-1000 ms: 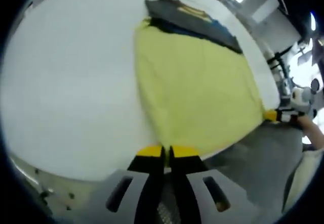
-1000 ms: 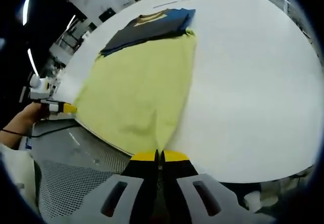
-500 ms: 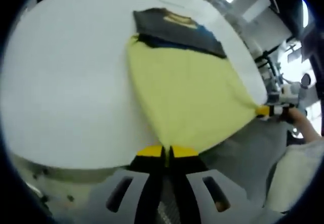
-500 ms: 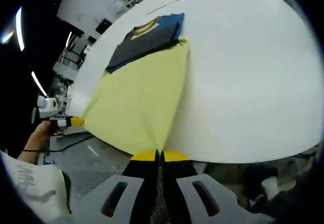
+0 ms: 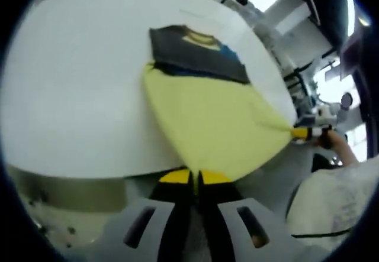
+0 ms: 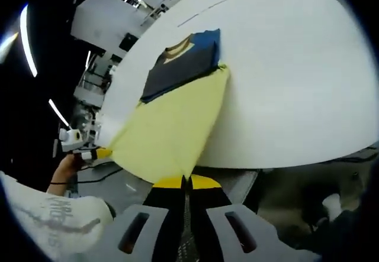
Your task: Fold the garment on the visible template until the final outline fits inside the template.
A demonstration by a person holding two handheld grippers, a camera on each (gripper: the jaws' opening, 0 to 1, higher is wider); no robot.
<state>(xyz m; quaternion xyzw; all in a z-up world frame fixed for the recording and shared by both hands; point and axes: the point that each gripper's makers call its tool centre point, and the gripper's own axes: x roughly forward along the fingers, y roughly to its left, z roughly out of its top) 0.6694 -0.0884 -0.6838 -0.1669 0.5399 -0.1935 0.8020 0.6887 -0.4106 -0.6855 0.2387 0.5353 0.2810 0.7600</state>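
A yellow garment (image 5: pixel 210 117) is stretched taut between both grippers, lifted off the near edge of the white table (image 5: pixel 71 84). Its far end is a dark navy part (image 5: pixel 195 49) with a yellow collar and a blue strip, resting flat on the table. My left gripper (image 5: pixel 195 177) is shut on one near corner of the yellow cloth. My right gripper (image 6: pixel 185 182) is shut on the other near corner. In the left gripper view the right gripper (image 5: pixel 305 133) shows at the right, held by a hand. In the right gripper view the yellow cloth (image 6: pixel 172 132), the navy part (image 6: pixel 180 64) and the left gripper (image 6: pixel 95 154) appear.
The white table (image 6: pixel 296 78) spreads wide beyond the garment. Thin template lines (image 6: pixel 204 10) lie on it past the collar. A person's pale sleeve (image 5: pixel 331 209) is at lower right, and racks and equipment (image 6: pixel 106 31) stand behind the table.
Both grippers have pulled back and up from the table edge with the yellow corners. The cloth's near half now hangs off the table, drawn tighter, and the navy part looks farther away.
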